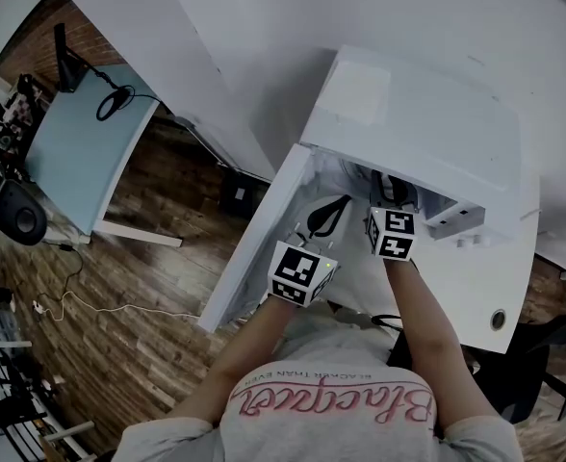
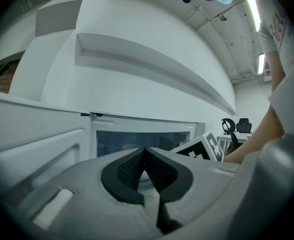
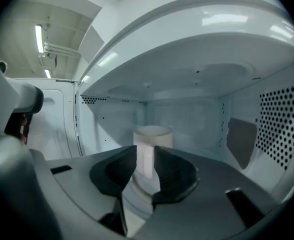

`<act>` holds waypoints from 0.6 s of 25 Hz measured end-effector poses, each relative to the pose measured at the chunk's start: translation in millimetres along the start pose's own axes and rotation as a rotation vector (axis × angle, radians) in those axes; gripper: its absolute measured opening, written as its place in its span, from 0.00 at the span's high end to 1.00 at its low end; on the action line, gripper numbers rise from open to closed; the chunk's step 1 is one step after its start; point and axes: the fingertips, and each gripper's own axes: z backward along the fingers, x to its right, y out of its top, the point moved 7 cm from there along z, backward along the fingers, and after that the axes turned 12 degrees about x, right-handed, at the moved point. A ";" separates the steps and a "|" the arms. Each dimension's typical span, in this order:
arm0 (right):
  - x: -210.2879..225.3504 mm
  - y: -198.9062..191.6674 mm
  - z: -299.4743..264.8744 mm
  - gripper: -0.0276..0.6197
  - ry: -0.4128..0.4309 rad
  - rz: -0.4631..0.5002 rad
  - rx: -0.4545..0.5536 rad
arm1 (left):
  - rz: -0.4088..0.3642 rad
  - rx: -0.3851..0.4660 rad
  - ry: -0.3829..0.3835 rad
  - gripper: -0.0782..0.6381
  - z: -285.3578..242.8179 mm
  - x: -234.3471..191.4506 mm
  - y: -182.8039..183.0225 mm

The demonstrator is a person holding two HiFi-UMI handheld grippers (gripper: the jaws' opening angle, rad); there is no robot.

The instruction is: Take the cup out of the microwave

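Cup [image 3: 152, 134] stands upright, centre-back of the microwave [image 1: 427, 133] cavity, handle [image 3: 147, 161] turned toward the cam. Right hand-held gripper [image 3: 145, 156] is inside the cavity w/ jaws drawn in on that handle: right pad against it, and only a thin sliver shows on the left side, so contact there is hard to confirm. The cup body is just behind the fingertips.

Left hand-held gripper [image 2: 145, 151] is outside the cavity, near the open door [image 1: 254, 248], which swings out to the left. Its jaws are together, tips meeting, nothing between them. The door window sits straight ahead of it.

Hidden / unclear:
- The cup base is cut off by the right jaws, so I can't see what it rests on.
- The cup can't be made out in the head view; the microwave top and the right arm cover the cavity.
- Both sets of jaws are hidden in the head view; only the marker cubes [image 1: 391, 234] and forearms show.
- Cup contents aren't visible.

Count: 1 cup, 1 microwave, 1 door (open), 2 hand-held grippers, 2 marker cubes. The microwave is on a white desk [image 1: 475, 287], and a 2nd desk [image 1: 81, 142] w/ a pale blue top is well apart at the left, across the wood floor [image 1: 158, 287].
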 end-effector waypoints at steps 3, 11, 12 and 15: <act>-0.4 -1.5 -9.2 0.80 -0.012 0.001 0.001 | 0.001 -0.005 0.001 0.88 -1.7 -3.7 -1.2; 4.4 -0.2 -19.5 0.85 -0.064 0.044 0.001 | -0.005 -0.003 -0.011 0.88 -5.2 -5.7 2.4; 5.6 -0.2 -19.8 0.86 -0.073 0.045 -0.005 | -0.005 -0.002 -0.010 0.88 -4.7 -6.3 2.2; 6.4 0.1 -20.1 0.87 -0.082 0.037 -0.017 | -0.003 -0.004 -0.007 0.88 -3.8 -7.6 1.4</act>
